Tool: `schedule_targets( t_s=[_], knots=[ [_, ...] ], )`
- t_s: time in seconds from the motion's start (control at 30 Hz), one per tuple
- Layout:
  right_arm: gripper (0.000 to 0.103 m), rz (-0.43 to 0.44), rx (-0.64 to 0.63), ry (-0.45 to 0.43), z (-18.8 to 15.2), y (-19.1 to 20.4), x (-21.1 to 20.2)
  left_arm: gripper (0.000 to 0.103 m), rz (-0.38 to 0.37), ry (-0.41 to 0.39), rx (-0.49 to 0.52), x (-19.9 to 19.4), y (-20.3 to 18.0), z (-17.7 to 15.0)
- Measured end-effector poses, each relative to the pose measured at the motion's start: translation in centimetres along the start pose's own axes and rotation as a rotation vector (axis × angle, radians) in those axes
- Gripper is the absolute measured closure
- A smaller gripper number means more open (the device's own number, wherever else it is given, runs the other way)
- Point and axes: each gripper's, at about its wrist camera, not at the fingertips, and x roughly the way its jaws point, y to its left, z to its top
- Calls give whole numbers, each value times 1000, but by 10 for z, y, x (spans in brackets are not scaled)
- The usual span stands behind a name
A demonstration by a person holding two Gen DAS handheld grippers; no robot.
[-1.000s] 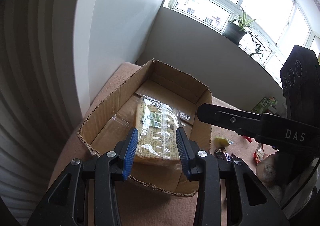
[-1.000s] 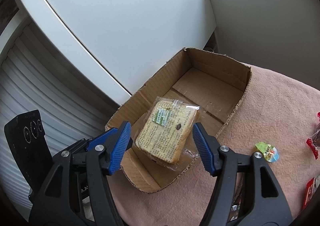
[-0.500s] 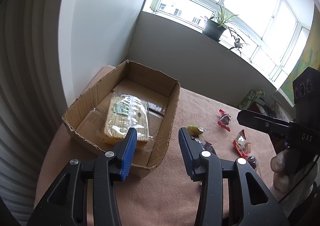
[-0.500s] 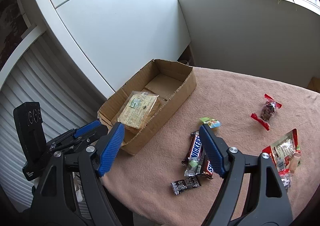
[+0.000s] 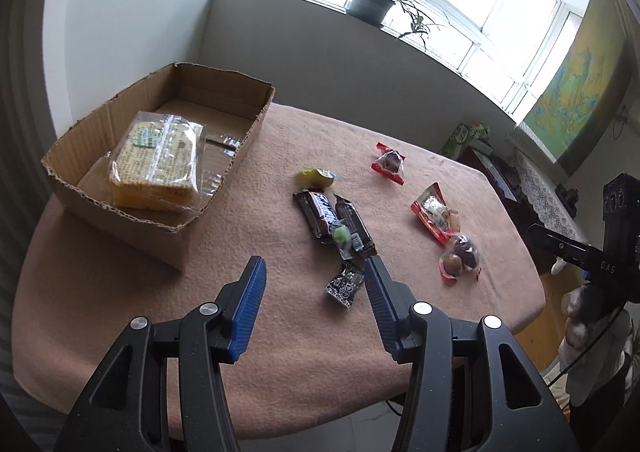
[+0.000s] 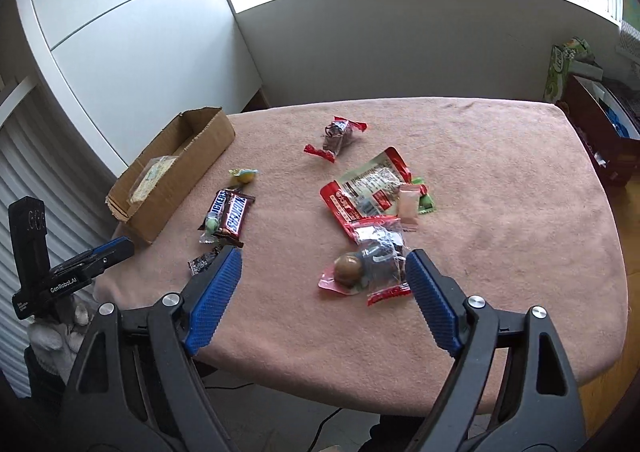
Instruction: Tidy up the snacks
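Early stage: one wrapped cracker pack (image 5: 156,164) lies inside the cardboard box (image 5: 224,188); beside the box, on the pink cloth, chocolate bars (image 6: 230,214) and red packets (image 6: 366,188) remain loose. Left gripper (image 5: 312,292) and right gripper (image 6: 324,272) are opening, both empty.

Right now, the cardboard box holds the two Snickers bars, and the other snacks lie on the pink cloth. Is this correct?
Not quite. The cardboard box holds a clear-wrapped pack of crackers, not the two Snickers bars; those lie on the pink cloth with the other snacks. The left wrist view shows it best.
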Motion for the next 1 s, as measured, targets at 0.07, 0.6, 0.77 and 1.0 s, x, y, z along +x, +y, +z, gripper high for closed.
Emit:
schedule_targets(
  t_s=[0.07, 0.6, 0.77, 1.0],
  knots=[
    [17, -32, 19, 4, -13, -11, 3, 53, -1, 24, 7, 7, -3, -6],
    [17, -34, 65, 82, -15, -47, 66, 53, 5, 119, 45, 47, -17, -25],
    [17, -11, 89, 110, -8, -57, 81, 53, 24, 139, 94, 63, -27, -24],
    [23, -9, 48, 131, -5, -52, 90, 53, 87, 154, 210, 84, -37, -20]
  ],
)
